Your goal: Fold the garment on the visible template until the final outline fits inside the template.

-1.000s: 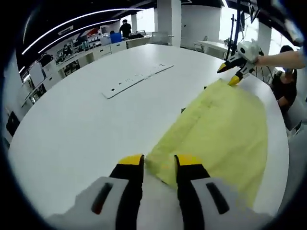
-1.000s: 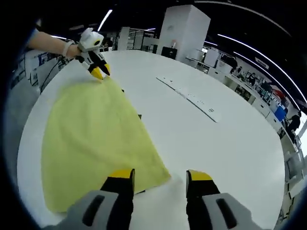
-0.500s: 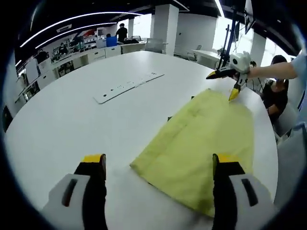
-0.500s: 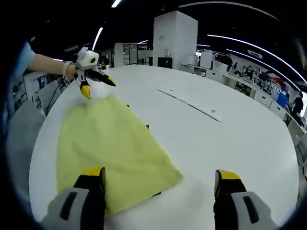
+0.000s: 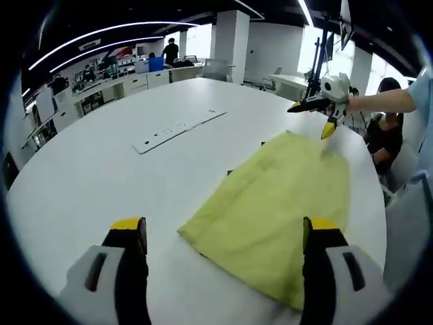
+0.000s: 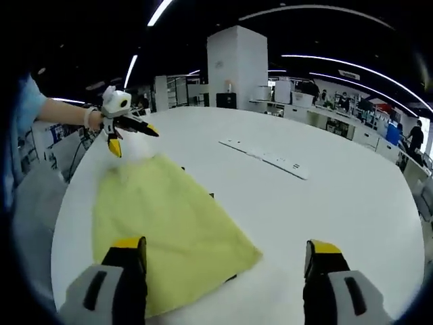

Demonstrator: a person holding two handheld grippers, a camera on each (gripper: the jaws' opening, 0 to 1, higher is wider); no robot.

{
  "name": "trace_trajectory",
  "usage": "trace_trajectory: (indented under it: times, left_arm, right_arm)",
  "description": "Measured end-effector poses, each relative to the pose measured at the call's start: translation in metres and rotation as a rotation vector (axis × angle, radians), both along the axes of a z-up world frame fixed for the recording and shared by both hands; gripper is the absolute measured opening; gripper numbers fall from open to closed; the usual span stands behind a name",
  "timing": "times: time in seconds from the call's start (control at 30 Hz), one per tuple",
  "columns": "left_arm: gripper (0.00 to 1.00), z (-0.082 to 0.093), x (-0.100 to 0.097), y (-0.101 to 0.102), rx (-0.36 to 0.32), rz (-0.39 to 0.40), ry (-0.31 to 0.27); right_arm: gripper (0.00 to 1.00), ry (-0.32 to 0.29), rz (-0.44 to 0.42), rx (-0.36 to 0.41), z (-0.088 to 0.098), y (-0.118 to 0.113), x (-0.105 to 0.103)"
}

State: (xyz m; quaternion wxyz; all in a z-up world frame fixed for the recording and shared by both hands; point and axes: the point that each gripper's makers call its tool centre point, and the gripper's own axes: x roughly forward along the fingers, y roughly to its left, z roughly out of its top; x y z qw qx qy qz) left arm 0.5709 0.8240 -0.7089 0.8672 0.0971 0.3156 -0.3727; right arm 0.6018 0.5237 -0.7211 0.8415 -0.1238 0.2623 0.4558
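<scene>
In the left gripper view the left gripper point(image 5: 223, 233) stands with its jaws spread wide, holding nothing, above the near corner of the yellow garment point(image 5: 277, 196). The cloth lies flat on the white table point(image 5: 88, 176) and runs away from that corner toward 1 o'clock. At its far end the right gripper point(image 5: 316, 115), also gaping and empty, hangs just above the cloth's edge. In the right gripper view the right tool point(image 6: 223, 261) frames the garment from the opposite end, the cloth stretching toward 11 o'clock. Small dark marks point(image 6: 211, 196) peek out along the garment's edge (probably the template, mostly covered). Further off, at 1 o'clock, a long white strip point(image 6: 267, 157) lies on the table.

The risk I see: the cloth looks wider than what the marks enclose, so its outline may overhang the template. A careless regrasp could also drag the whole piece off those marks.

Compared with a second ago, both grippers have let go: the left was pinched narrow at the corner, the right low at the far edge. Both have since opened and lifted.
</scene>
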Motion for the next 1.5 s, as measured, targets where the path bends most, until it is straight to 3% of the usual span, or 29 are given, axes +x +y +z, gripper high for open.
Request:
trace_trajectory:
  times: [0.37, 0.8, 1.0, 1.5]
  left_arm:
    - [0.84, 0.016, -0.034, 0.005, -0.032, 0.004, -0.027]
    - [0.8, 0.016, -0.077, 0.013, -0.032, 0.007, -0.016]
    - [0.79, 0.008, -0.097, 0.015, -0.024, 0.011, 0.005]
    - [0.71, -0.01, -0.141, 0.009, -0.055, 0.025, 0.062]
  right_arm:
    - [0.89, 0.037, 0.008, 0.029, 0.004, -0.008, -0.042]
    - [0.85, 0.059, -0.016, 0.048, 0.004, -0.025, -0.084]
    - [0.84, 0.059, -0.035, 0.047, 0.004, -0.035, -0.096]
    - [0.71, 0.102, -0.048, 0.038, -0.011, -0.041, -0.124]
